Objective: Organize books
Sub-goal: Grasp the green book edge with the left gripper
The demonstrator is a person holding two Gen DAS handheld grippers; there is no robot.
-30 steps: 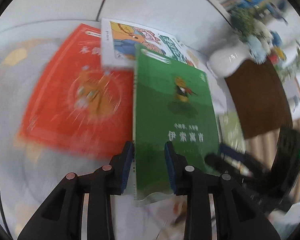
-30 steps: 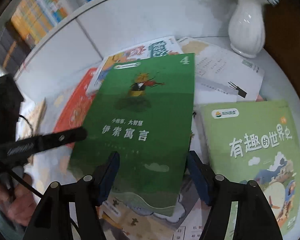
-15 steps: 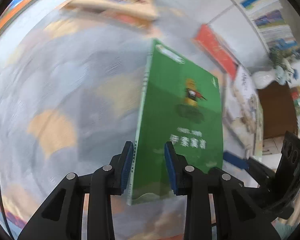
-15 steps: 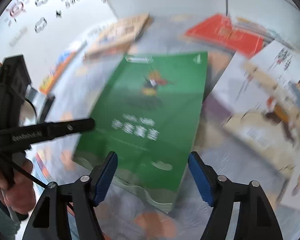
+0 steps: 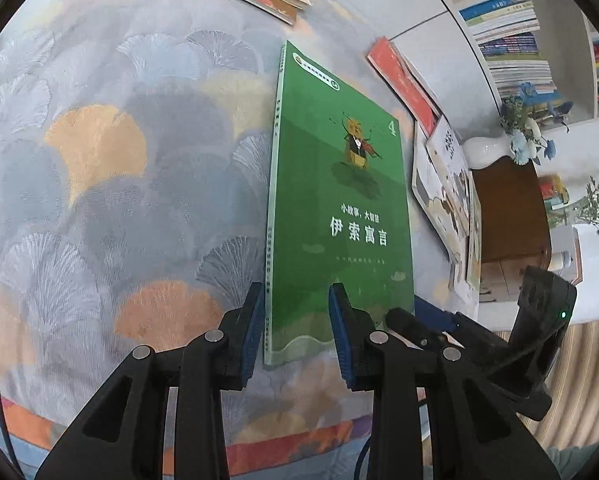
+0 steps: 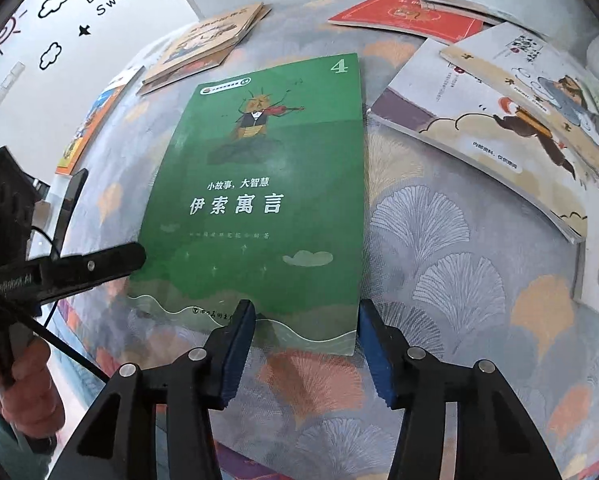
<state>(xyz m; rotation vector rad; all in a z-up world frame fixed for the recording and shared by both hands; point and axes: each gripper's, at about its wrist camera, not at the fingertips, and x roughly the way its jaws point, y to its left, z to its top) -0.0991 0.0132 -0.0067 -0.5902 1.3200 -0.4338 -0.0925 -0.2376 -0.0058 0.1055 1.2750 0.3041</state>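
The thin, floppy green paperback (image 6: pixel 259 200) hangs over the patterned tabletop (image 5: pixel 99 184), left gripper (image 5: pixel 297 332) clamped on its near spine corner, right gripper (image 6: pixel 307 344) jaws apart around its near edge.

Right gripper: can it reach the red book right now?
Probably yes. The right gripper is open, and the red book lies flat with its near edge bare. The green book sits ahead, so it would swing right around it.
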